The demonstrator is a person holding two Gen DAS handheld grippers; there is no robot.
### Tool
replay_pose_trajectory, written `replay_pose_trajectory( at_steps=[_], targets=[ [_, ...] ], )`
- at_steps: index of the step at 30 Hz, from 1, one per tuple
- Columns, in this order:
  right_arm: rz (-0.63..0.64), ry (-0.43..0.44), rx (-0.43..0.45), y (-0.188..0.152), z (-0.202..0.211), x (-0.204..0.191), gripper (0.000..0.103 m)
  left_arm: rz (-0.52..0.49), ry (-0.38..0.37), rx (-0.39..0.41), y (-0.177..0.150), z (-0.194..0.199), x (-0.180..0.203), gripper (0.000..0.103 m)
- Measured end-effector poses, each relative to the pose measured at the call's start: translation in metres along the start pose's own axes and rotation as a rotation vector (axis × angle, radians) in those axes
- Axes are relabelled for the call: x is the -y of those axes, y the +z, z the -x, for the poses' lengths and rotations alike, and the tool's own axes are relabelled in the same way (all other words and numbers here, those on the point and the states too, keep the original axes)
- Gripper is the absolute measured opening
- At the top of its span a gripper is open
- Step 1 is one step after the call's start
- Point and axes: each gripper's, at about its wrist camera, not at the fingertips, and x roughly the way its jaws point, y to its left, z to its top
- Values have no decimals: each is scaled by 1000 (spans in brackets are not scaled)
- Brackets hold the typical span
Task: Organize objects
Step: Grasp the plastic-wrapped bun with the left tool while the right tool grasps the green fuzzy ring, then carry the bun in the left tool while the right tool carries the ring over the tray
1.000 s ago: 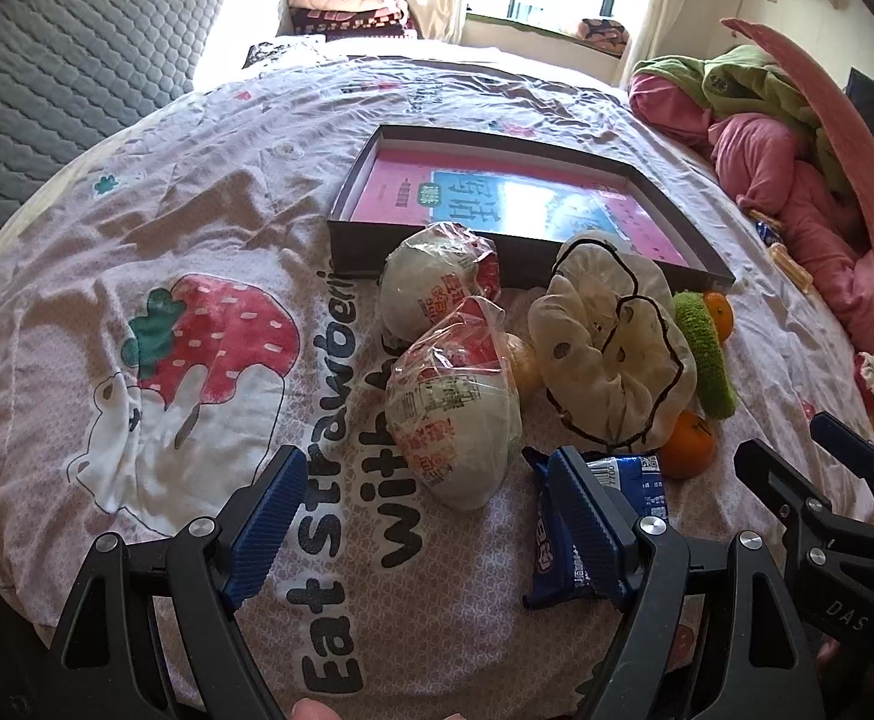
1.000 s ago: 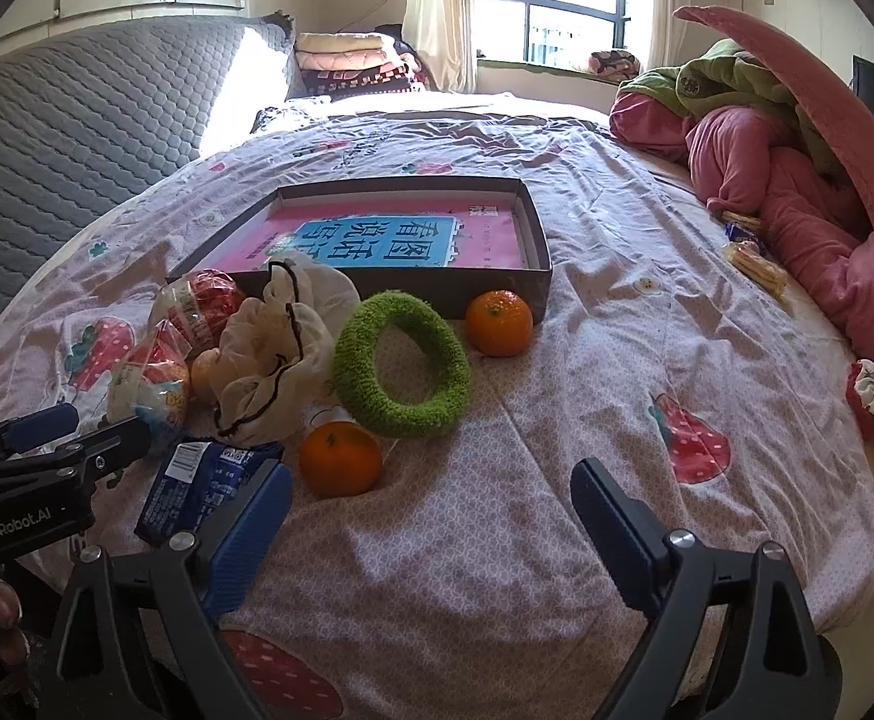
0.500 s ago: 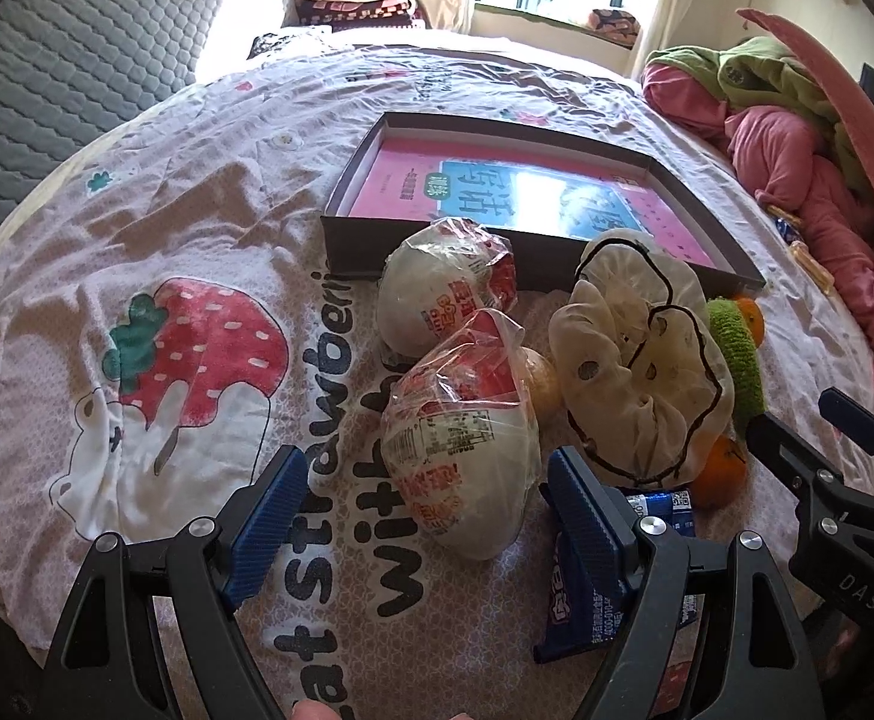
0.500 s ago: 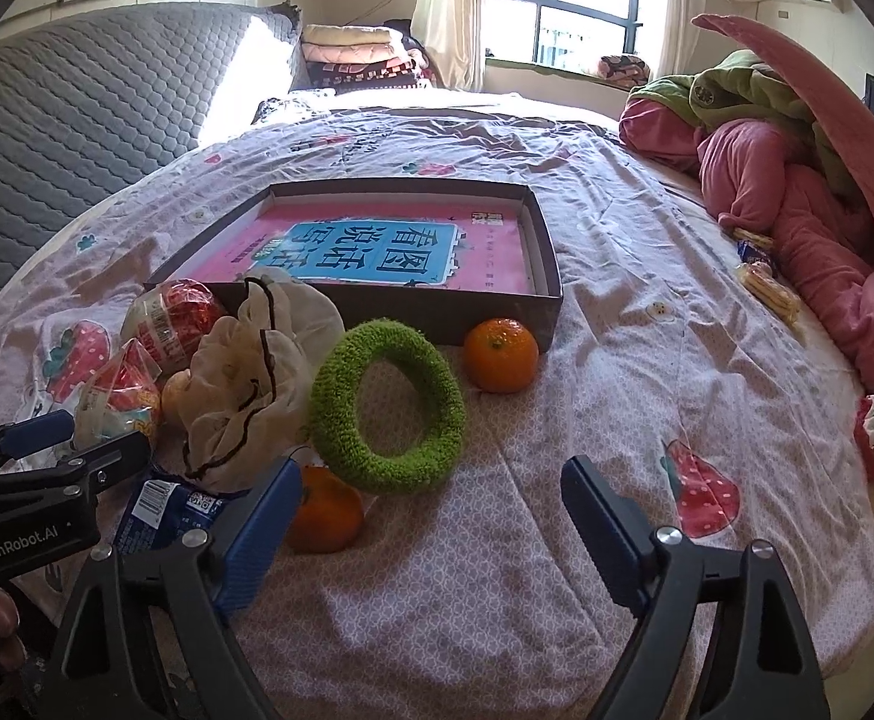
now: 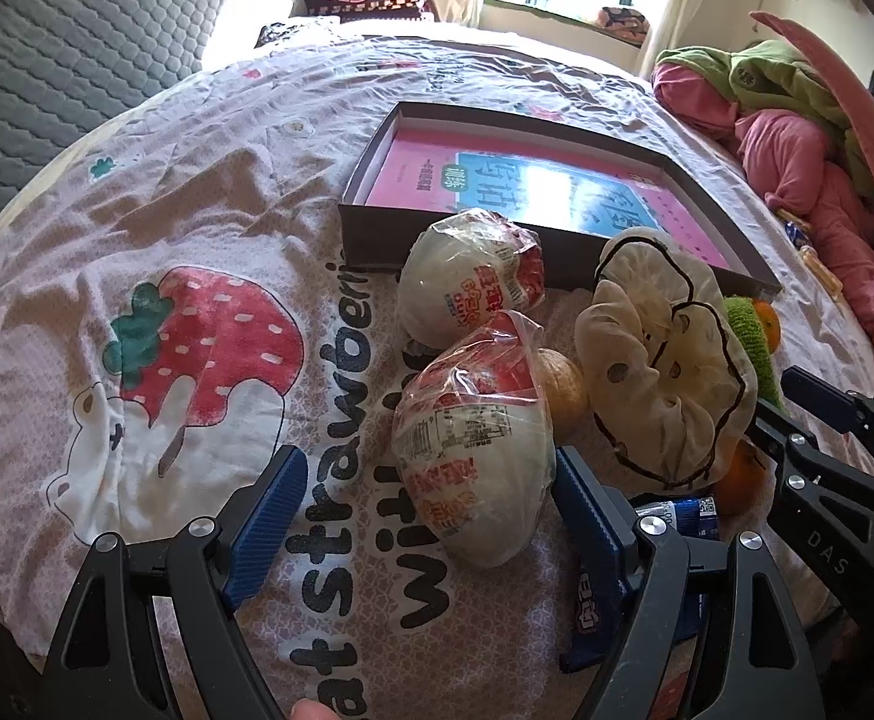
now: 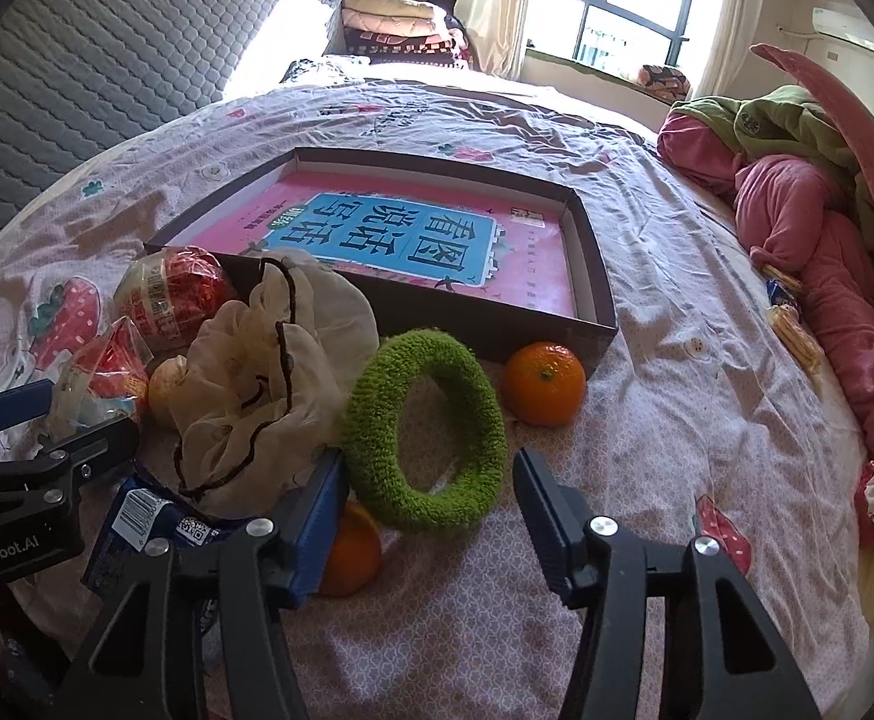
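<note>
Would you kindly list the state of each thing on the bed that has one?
Dark box: lidless, a pink book lying flat inside.
Nearer wrapped bun: sealed, between the left claw's open jaws, ungripped.
Farther wrapped bun: sealed, against the box.
Green ring: tilted, between the right claw's closing jaws.
Cream scrunchie: crumpled, untouched.
Blue packet: flat, partly under the scrunchie.

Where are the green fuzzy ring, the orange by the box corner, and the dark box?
green fuzzy ring [image 6: 478, 396], right wrist view, right side of loop.
orange [image 6: 544, 384], right wrist view, centre of peel.
dark box [image 6: 437, 324], right wrist view, near outer wall.
</note>
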Motion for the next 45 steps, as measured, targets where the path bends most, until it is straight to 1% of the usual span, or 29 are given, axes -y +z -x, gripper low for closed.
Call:
replay_pose_trajectory(
  at_steps=[1,2,4,6,8,9,11,13,15,16,18,25,33,40,45],
  targets=[
    [8,-1,2,0,0,-1,46,0,1,2,0,0,-1,83],
    [14,-3,3,1,-1,-3,44,1,4,0,0,-1,-1,83],
    [18,-4,0,3,-1,-5,34,4,-5,-8,0,-2,-2,83],
    [21,-3,-2,4,-2,-7,28,10,-5,-14,1,-3,-3,83],
    [18,-5,-4,4,-2,-7,25,14,-3,-14,2,-5,-4,83],
    [14,1,-4,4,-3,-7,22,16,-5,-15,2,-5,-5,83],
    [5,6,-11,4,-4,-6,20,17,-7,-16,3,-5,-6,83],
    [-1,10,-9,3,-3,-5,18,18,-12,-18,3,-5,-6,79],
    [-23,34,-8,3,-2,-3,17,15,-17,-20,3,-5,-5,65],
    [-32,42,-6,3,-1,-1,17,14,-23,-23,3,-5,-5,57],
    [-47,52,1,2,1,2,17,9,-34,-26,2,-5,-3,50],
    [-79,96,35,-1,7,9,17,-8,-29,-9,1,1,2,50],
    [-109,140,63,-3,12,15,17,-21,-32,29,1,19,7,49],
    [-109,186,129,-1,28,15,17,-47,-24,67,4,33,18,50],
    [-98,194,164,2,37,14,17,-66,-19,94,8,41,27,50]
  ],
)
